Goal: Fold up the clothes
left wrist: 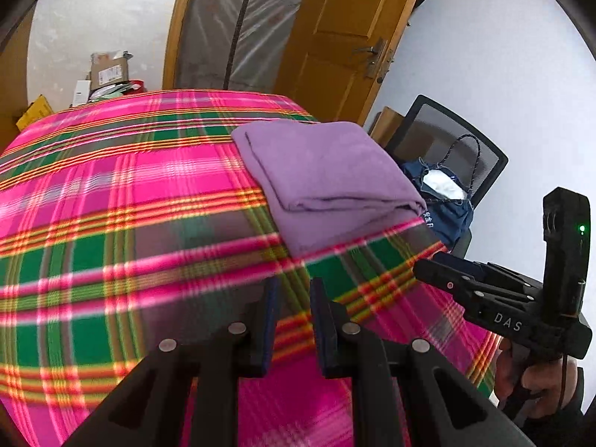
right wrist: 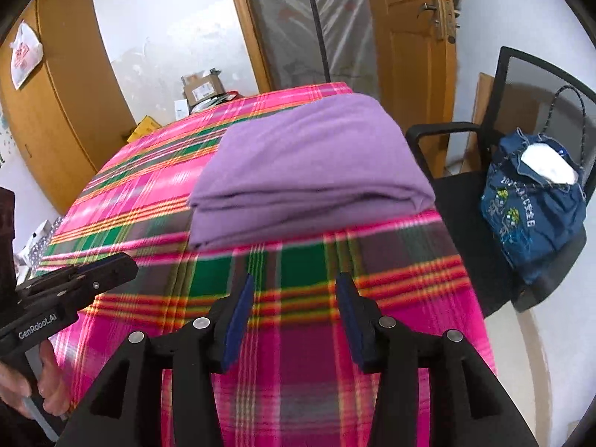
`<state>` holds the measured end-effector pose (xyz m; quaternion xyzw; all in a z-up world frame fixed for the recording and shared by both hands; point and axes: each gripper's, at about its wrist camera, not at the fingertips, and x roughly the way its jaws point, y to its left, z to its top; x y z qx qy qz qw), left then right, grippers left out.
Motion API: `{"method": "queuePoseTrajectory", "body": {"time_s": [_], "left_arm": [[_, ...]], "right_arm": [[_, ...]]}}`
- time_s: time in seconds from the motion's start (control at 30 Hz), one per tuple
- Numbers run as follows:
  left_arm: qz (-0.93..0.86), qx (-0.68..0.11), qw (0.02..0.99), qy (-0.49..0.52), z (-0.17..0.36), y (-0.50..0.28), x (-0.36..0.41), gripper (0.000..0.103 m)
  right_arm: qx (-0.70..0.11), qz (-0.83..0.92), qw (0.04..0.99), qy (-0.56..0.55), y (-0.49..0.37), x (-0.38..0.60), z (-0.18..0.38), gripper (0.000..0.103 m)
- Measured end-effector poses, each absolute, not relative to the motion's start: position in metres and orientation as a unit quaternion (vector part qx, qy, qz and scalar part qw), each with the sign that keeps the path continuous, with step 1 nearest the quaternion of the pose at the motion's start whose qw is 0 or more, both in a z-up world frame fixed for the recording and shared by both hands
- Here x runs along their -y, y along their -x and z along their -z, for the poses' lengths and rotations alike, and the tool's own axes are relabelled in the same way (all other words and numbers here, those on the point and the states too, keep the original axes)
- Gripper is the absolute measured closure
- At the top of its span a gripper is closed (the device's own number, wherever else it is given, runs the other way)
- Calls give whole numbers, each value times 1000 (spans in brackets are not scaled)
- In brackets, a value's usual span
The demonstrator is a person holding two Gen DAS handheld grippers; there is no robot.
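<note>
A purple cloth (left wrist: pixel 324 171) (right wrist: pixel 309 164) lies folded into a thick rectangle on the pink and green plaid table cover (left wrist: pixel 130 223) (right wrist: pixel 290 365), near the table's right edge. My left gripper (left wrist: pixel 294 290) hovers over the bare plaid in front of the cloth; its jaws stand a narrow gap apart with nothing between them. My right gripper (right wrist: pixel 295 283) is open wide and empty, just short of the cloth's near folded edge. Each gripper also shows in the other's view: the right gripper (left wrist: pixel 421 268) at the right, the left gripper (right wrist: pixel 126 264) at the left, both held by a person's hands.
A black mesh chair (right wrist: pixel 521 74) stands right of the table with a blue denim bag (right wrist: pixel 536 201) (left wrist: pixel 443 201) on its seat. Cardboard boxes (right wrist: pixel 201 89) sit beyond the table's far edge. A wooden door (right wrist: pixel 409 18) stands open behind.
</note>
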<state>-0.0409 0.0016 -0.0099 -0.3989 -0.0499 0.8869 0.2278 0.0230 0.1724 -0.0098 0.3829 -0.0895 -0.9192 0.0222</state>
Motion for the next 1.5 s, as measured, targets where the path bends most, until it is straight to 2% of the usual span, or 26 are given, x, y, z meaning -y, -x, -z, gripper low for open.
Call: {"method": "queuePoseTrajectory", "body": {"time_s": [0.47,0.87,1.5], "left_arm": [[-911,34,189,365,-13,-7,21,86],[-925,14,175,338,-25,-20,29,86],[-927,10,187,325,-27,-30,27,85]], "right_arm": [[56,927,32,-370,-51,-142,-2,56],[39,936,21,-348,-59,-133,-23,56],[22,935,10,-353,-54,-128,-16,56]]}}
